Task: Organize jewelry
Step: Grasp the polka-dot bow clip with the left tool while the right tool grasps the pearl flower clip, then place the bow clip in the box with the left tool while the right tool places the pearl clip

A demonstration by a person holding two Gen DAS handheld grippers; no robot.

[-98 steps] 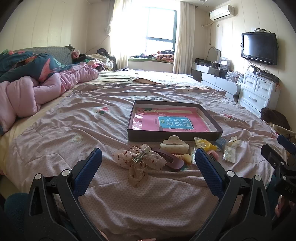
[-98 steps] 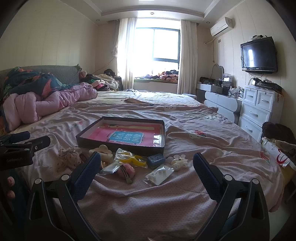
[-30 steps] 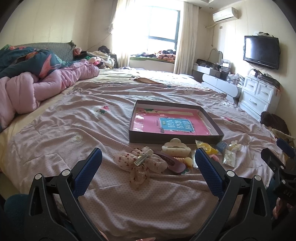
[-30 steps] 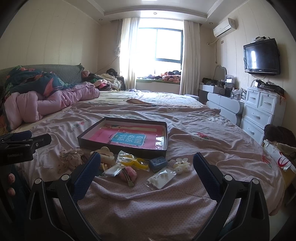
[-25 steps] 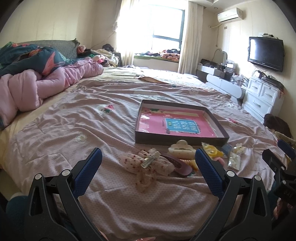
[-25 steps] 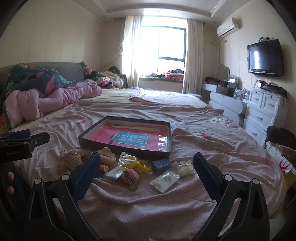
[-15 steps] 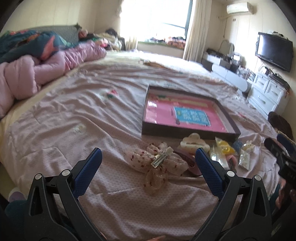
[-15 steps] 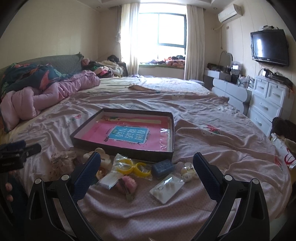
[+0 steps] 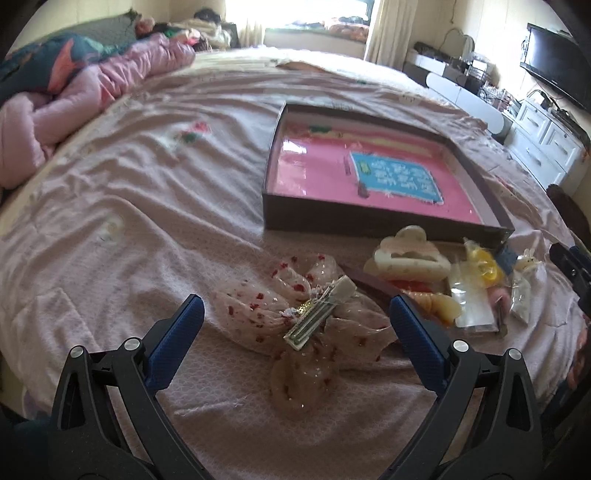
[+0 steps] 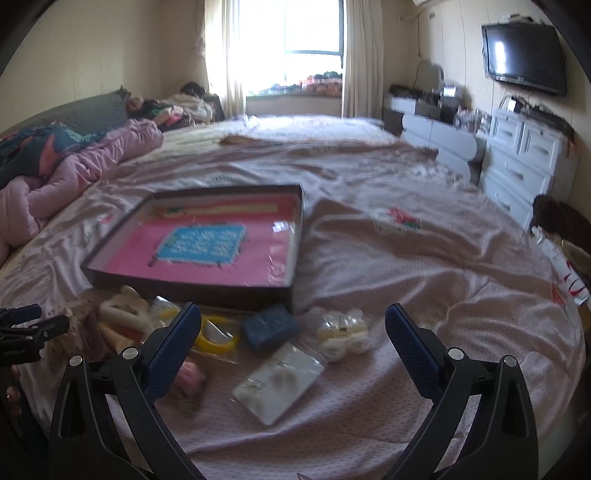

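Note:
A shallow dark box with a pink lining (image 9: 369,221) (image 10: 192,286) lies on the bed. In front of it lie hair accessories: a sheer spotted bow clip (image 9: 314,317), a cream claw clip (image 9: 406,258) (image 10: 122,306), a yellow item in a bag (image 9: 482,264) (image 10: 214,336), a blue block (image 10: 269,326), a white flower clip (image 10: 345,334) and a clear packet (image 10: 280,382). My left gripper (image 9: 295,332) is open, just before the bow clip. My right gripper (image 10: 291,336) is open above the packet and the blue block.
A pink quilt (image 9: 74,96) is bunched at the bed's left. White drawers (image 10: 524,158) and a wall TV (image 10: 524,62) stand on the right. A bag (image 10: 565,269) lies at the bed's right edge. The window (image 10: 295,29) is at the back.
Both grippers have moved forward and down toward the pile of accessories, which now looks larger in both views. Both stay open.

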